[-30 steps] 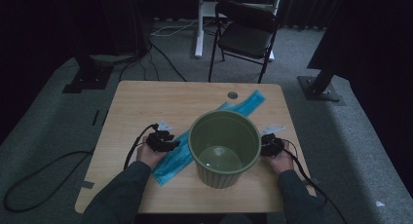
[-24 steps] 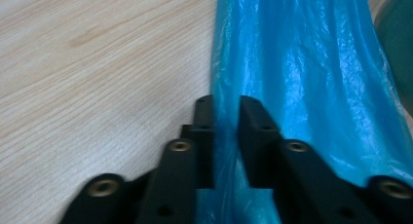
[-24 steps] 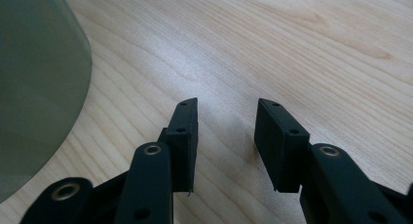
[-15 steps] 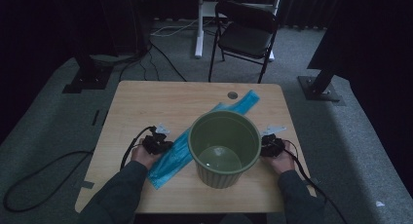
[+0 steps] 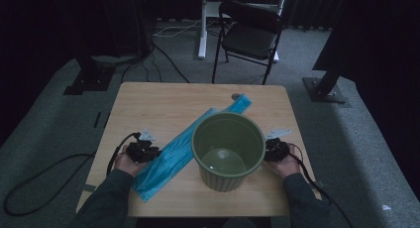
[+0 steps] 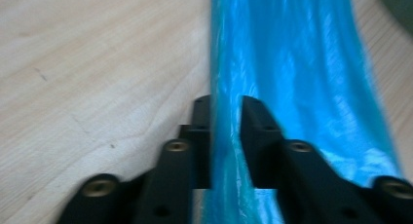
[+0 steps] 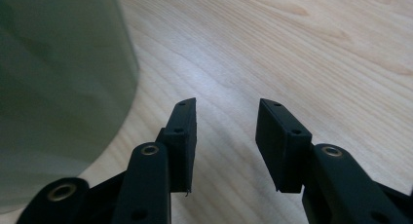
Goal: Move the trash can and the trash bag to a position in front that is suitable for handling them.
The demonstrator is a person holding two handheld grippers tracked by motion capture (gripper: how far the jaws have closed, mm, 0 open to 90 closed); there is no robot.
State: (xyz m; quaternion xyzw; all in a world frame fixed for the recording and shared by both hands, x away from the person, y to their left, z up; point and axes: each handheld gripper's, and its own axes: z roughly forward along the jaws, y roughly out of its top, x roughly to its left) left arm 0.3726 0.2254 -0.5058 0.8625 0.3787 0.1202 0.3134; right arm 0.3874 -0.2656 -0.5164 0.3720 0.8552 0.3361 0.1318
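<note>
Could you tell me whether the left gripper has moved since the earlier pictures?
Yes. The left gripper has slid left, away from the green bucket, along the blue bag; its jaws have just been opening.

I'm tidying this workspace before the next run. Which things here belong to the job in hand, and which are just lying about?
In use:
- blue plastic bag, a fold of it between the left hand-held gripper jaws
- green bin, beside the right hand-held gripper
- wooden table

Lying about:
- black folding chair
- floor cables
- white stand
</note>
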